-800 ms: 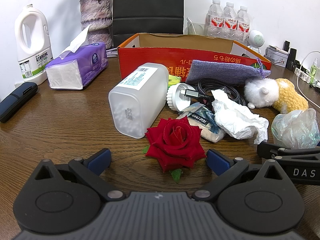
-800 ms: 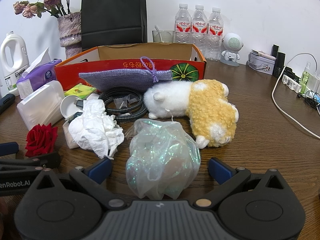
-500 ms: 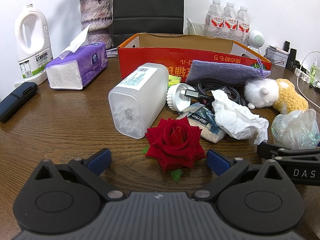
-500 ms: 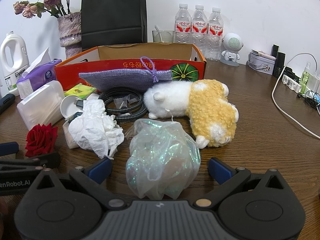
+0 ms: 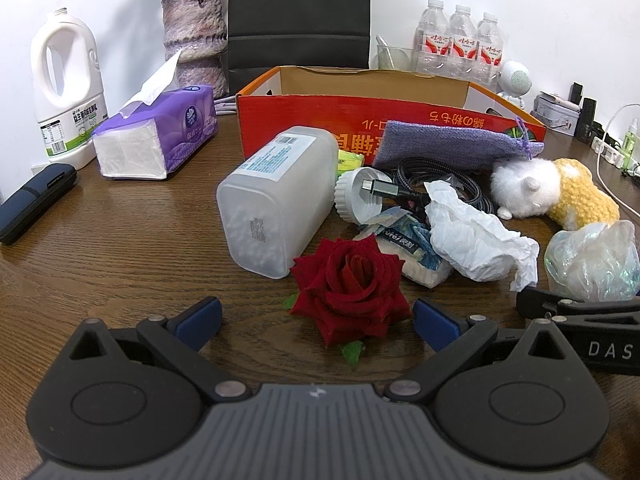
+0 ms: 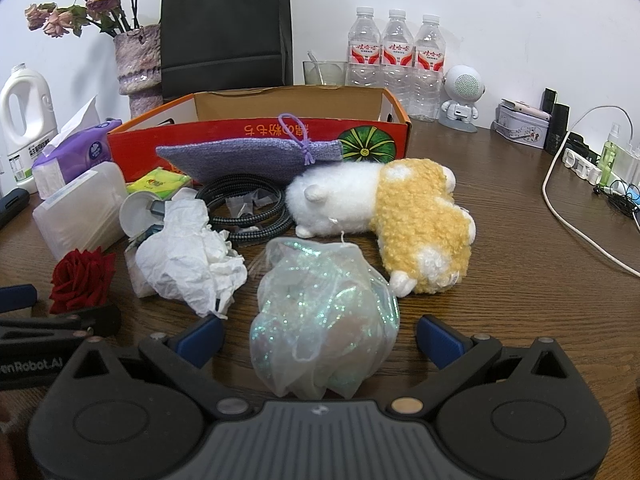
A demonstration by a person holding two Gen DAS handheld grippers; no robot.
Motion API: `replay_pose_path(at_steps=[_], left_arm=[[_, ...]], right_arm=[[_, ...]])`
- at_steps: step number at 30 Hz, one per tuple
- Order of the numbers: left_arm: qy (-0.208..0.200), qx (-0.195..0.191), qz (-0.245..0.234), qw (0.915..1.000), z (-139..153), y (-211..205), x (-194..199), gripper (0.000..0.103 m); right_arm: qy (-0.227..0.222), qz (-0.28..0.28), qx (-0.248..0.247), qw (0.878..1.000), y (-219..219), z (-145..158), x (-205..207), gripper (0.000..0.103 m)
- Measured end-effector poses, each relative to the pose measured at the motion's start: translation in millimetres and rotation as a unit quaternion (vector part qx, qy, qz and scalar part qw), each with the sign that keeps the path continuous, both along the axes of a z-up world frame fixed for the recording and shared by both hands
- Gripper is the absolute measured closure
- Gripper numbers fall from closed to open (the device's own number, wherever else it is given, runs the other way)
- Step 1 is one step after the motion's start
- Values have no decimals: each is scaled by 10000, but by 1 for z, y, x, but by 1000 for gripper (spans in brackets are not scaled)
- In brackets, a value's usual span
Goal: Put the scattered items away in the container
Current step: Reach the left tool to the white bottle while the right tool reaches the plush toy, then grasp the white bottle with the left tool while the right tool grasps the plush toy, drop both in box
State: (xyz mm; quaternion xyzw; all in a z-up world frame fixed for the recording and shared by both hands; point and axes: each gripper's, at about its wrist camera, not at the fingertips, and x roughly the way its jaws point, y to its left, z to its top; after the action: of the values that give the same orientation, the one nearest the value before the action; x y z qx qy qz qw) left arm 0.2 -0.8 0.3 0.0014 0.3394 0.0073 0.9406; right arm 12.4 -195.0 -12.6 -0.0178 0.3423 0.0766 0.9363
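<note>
My left gripper (image 5: 316, 318) is open, its blue pads standing either side of a red rose (image 5: 348, 288) without touching it. My right gripper (image 6: 320, 338) is open too, with a shimmery gauze pouch (image 6: 320, 316) lying between its pads. Scattered in front of the red cardboard box (image 5: 360, 114) are a frosted plastic container (image 5: 276, 196), a crumpled white tissue (image 6: 188, 256), a purple knitted pouch (image 6: 248, 158), a coiled braided cable (image 6: 248, 210), a white-and-yellow plush toy (image 6: 384, 208), a small green packet (image 6: 158, 180) and a wrapped packet (image 5: 408, 248).
A purple tissue pack (image 5: 156, 136), a white jug (image 5: 66, 88), a vase (image 5: 194, 36) and a dark case (image 5: 34, 200) stand at the left. Behind the box are a black bag (image 6: 226, 28) and three water bottles (image 6: 396, 56). A white cable (image 6: 580, 220) and power strip lie at the right.
</note>
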Motion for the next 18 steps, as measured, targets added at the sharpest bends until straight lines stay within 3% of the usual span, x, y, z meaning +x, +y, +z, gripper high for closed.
replay_pose_path(at_steps=[3,6,8,10,14,17,18], left_arm=[[-248,-77,-40,9997,9,6,-13,0],[-1087,-144,-169,9938,31,17,-36,0],[-1336,-153,-248,9906,47,28,-33,0],[-1240,-211,-330,9915,51,41,-11,0],[-695,-260,-604,9954,40,54,33,0],[-379,-516,-646,9959,35,61,51,30],[-325,-568,-671,9956,32,61,54,48]], right_arm=[[1,-31,0,10000,1,-1,0,0],[38,153,-12,9999,0,-2,-3,0],[281,498,-39,9984,-4,4,-4,1],[326,523,73,9981,-13,16,-8,6],[-533,735,511,9946,-39,47,-18,5],[-642,191,261,9974,-50,48,16,4],[-563,-2,192,9982,-51,44,32,5]])
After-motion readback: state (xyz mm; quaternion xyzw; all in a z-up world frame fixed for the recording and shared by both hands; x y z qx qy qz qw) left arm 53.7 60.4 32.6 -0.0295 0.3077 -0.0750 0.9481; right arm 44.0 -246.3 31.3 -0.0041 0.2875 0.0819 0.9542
